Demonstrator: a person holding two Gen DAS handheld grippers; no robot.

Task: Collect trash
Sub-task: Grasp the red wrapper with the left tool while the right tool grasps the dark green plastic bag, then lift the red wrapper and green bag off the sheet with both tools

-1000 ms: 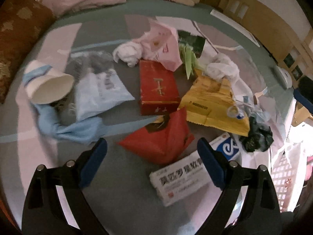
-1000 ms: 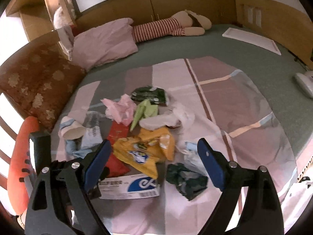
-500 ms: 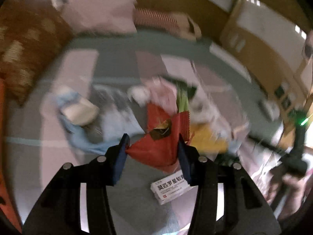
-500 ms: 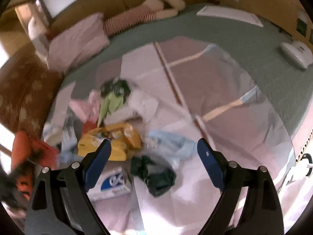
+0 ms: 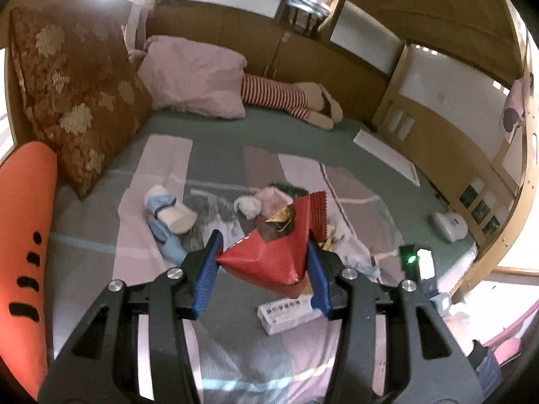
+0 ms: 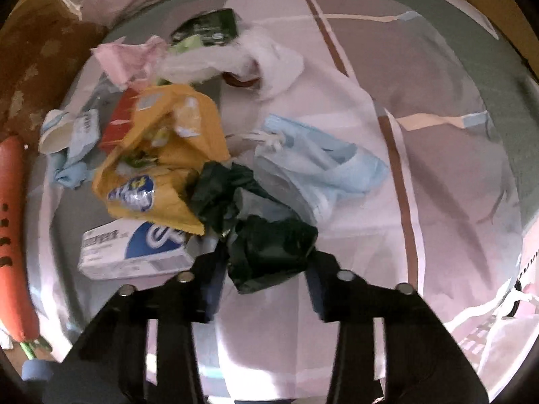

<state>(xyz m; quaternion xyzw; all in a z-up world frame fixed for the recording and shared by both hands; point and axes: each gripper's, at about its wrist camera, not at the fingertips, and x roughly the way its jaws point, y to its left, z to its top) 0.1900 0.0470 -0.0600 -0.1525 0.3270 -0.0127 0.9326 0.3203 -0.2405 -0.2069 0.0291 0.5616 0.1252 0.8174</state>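
A brown floral cushion is seen at the upper left, with an orange carrot-shaped pillow below it. A pink pillow and a striped plush toy are laid across the upper centre of the green bedsheet.

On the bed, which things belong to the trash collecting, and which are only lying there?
Trash for the job:
- red wrapper, clamped in the left gripper
- dark green bag, between the closing jaws of the right gripper
- yellow bag
- white box
- paper cup

Not trash:
- pink pillow
- brown cushion
- striped plush toy
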